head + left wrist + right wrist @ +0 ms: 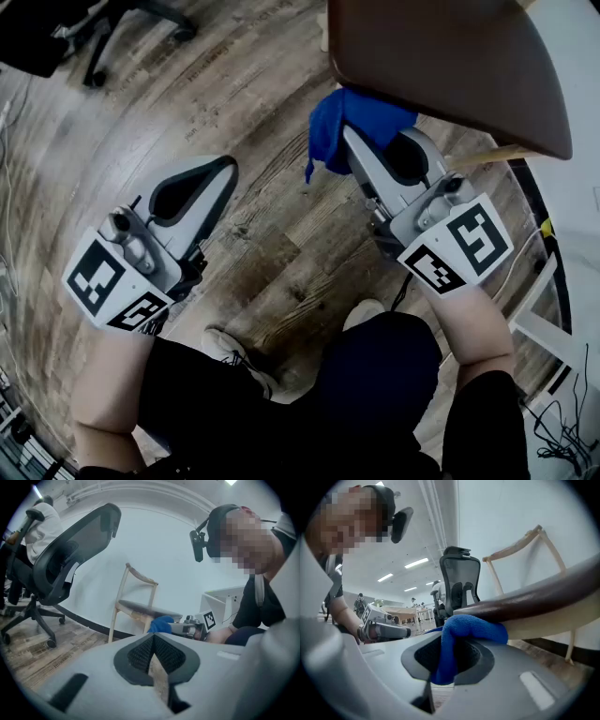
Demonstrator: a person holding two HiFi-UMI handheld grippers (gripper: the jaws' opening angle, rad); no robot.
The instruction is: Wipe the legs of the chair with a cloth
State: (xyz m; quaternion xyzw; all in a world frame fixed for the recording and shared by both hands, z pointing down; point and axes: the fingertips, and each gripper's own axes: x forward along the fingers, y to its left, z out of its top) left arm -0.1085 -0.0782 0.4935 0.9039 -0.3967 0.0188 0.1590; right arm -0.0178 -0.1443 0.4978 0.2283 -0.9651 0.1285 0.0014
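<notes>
A wooden chair with a dark brown seat point(450, 66) stands at the upper right of the head view. My right gripper point(361, 145) is shut on a blue cloth point(349, 122), which is bunched just under the seat's front edge. In the right gripper view the cloth point(461, 634) hangs between the jaws, up against the seat's underside point(534, 599); a pale chair leg point(570, 641) stands further right. My left gripper point(217, 171) hovers over the floor to the left, shut and holding nothing. The left gripper view shows the chair point(136, 606), its front leg point(114, 620) and the cloth point(161, 624).
A black office chair point(112, 28) stands at the upper left, large in the left gripper view point(70, 559). White furniture point(572, 187) and cables point(562, 422) sit to the right. The person's shoes point(234, 352) rest on the wood floor point(262, 94) below the grippers.
</notes>
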